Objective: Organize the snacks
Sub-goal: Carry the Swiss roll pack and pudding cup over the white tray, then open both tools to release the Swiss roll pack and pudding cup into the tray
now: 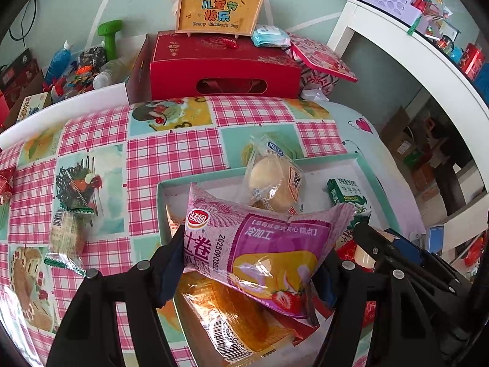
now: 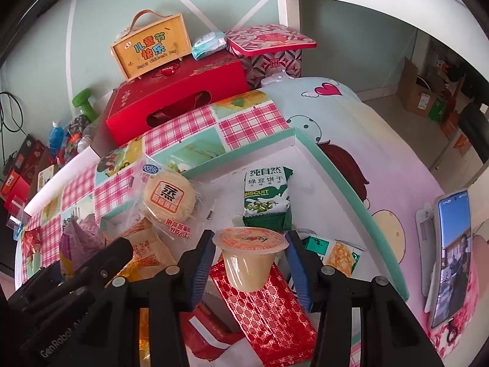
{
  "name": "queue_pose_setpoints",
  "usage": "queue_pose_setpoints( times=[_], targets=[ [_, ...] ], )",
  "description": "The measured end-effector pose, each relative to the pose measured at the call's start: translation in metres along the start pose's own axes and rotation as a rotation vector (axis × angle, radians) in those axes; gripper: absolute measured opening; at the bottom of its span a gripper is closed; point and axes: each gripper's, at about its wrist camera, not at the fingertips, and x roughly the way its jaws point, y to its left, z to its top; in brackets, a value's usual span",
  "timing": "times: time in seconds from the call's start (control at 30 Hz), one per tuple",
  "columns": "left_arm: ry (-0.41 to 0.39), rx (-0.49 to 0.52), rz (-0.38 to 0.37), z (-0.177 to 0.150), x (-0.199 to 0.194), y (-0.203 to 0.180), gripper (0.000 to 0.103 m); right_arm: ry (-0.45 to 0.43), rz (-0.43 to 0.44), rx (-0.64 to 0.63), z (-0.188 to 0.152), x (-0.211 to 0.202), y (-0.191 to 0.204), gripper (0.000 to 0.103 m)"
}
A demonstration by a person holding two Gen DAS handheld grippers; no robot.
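Two grippers over one tray (image 2: 321,153), left gripper (image 1: 250,263) clamping one pink cake packet (image 1: 262,244), right gripper (image 2: 249,263) clamping one jelly cup (image 2: 249,260)

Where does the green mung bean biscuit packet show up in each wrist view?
Left wrist view: the green-and-white mung bean biscuit packet sits right of centre, inside the teal-rimmed white tray, beyond the held pink cake-roll wrapper.
Right wrist view: the packet sits at centre, just beyond the clear jelly cup between the right tool's fingers.
Shared landmark: the yellow "Happy Children's Day" box on the red carton.
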Motion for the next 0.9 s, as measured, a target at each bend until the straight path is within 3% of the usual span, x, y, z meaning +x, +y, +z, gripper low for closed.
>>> queue_pose_setpoints(
  times=[0.33,0.47,0.9],
  targets=[
    [0.012,-0.006,0.011,0.0,0.003,-0.001,0.073,0.037,-0.001,-0.005,-0.001,0.003,0.0,0.052],
    [0.009,-0.008,0.01,0.0,0.001,-0.001,0.074,0.027,-0.064,-0.022,-0.001,-0.003,-0.001,0.068],
    [0.025,0.032,0.033,-0.003,0.005,-0.009,0.077,0.047,-0.105,0.066,0.0,-0.007,-0.025,0.074]
  ],
)
